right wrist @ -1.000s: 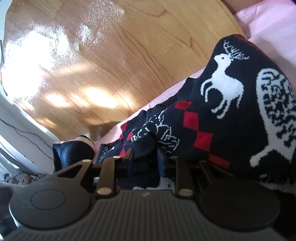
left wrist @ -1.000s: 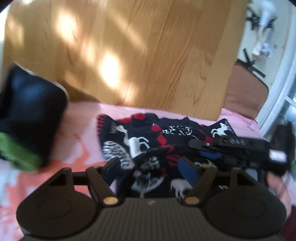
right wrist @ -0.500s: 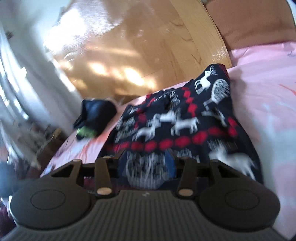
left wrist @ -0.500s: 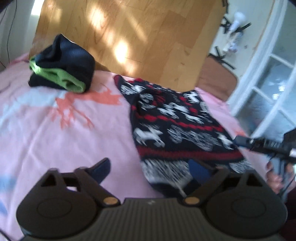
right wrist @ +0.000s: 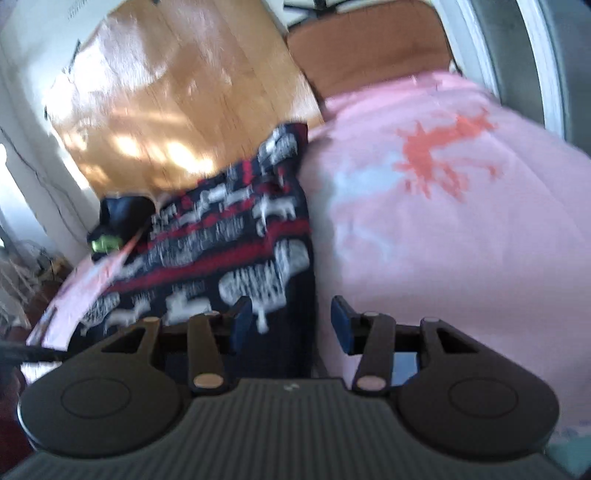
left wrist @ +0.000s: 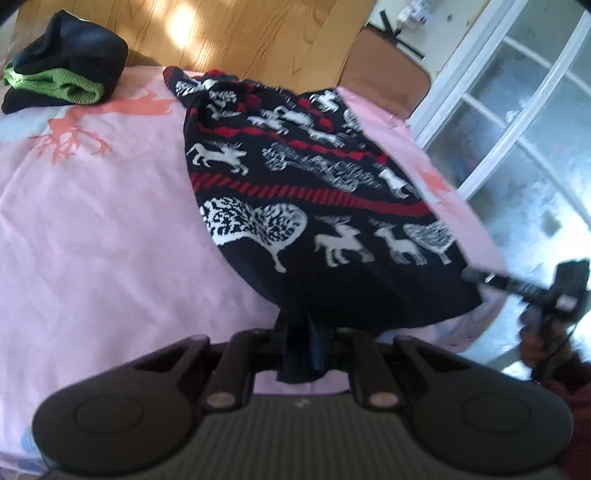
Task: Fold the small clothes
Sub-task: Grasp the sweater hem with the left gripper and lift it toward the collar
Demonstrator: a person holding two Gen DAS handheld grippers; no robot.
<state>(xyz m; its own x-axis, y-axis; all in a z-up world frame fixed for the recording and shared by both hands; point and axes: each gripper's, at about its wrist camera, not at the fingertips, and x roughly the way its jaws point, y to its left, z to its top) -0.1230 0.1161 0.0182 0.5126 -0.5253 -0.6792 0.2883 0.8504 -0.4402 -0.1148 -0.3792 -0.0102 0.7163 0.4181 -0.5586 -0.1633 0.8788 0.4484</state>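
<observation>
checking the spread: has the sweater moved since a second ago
Yes. The sweater, bunched near the headboard before, now stretches from it toward the camera across the sheet, its hem pinched in the left tool.

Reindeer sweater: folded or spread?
Spread. The sweater lies single-layer along the pink bedsheet, pattern bands showing; left gripper pinches its near hem.

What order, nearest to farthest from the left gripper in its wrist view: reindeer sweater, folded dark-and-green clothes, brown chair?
1. Reindeer sweater, hem pinched in the left gripper.
2. Folded dark-and-green clothes, far left on the sheet.
3. Brown chair, beyond the bed, upper right.
</observation>
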